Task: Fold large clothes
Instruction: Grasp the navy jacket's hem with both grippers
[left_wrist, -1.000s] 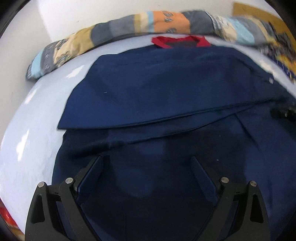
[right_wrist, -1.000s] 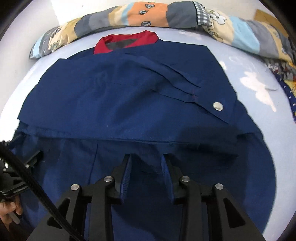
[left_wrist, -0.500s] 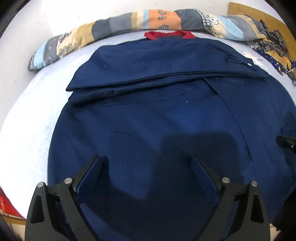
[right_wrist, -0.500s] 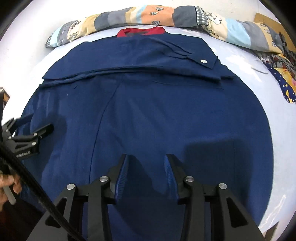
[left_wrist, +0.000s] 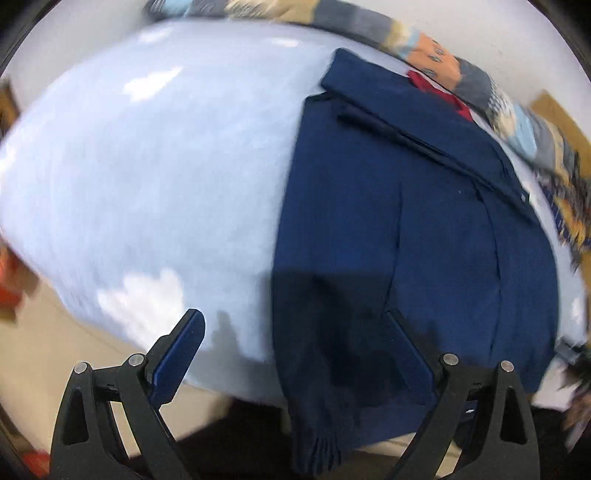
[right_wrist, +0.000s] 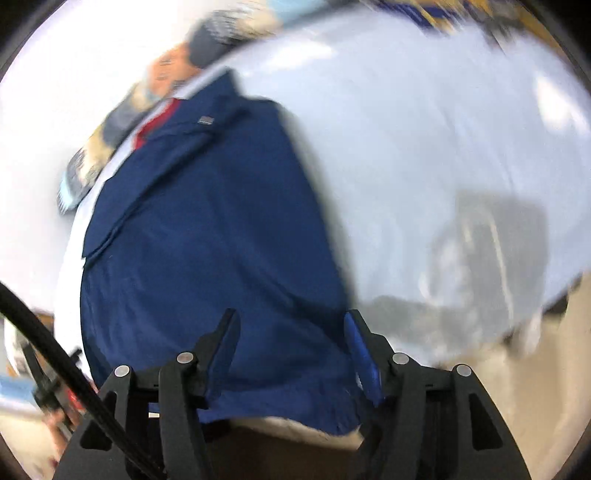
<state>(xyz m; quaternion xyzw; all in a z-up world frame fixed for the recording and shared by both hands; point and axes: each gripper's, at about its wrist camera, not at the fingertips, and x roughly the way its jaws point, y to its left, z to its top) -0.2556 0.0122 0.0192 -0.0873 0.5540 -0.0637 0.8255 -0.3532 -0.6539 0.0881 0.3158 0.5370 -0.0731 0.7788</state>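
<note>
A large navy garment (left_wrist: 424, 236) with a red collar (left_wrist: 439, 92) lies flat on the light blue bed sheet (left_wrist: 147, 184), its upper part folded down. Its cuffed hem (left_wrist: 317, 446) hangs over the near bed edge. My left gripper (left_wrist: 295, 347) hovers open and wide above that near edge, one finger over the sheet and one over the cloth. In the right wrist view the garment (right_wrist: 207, 240) fills the left half. My right gripper (right_wrist: 293, 343) is above its near right corner, jaws opening, with nothing pinched between them. Both views are motion-blurred.
A patchwork quilt (left_wrist: 436, 55) runs along the far side of the bed, also seen as the quilt (right_wrist: 122, 122). The other gripper and a hand (right_wrist: 51, 398) show at lower left, with a black cable (right_wrist: 66, 365). Pale floor (right_wrist: 535, 387) lies beyond the near edge.
Both grippers have swept back to the near bed edge and rolled, left one leftwards, right one rightwards. The right jaws have spread wider. The garment lies as before.
</note>
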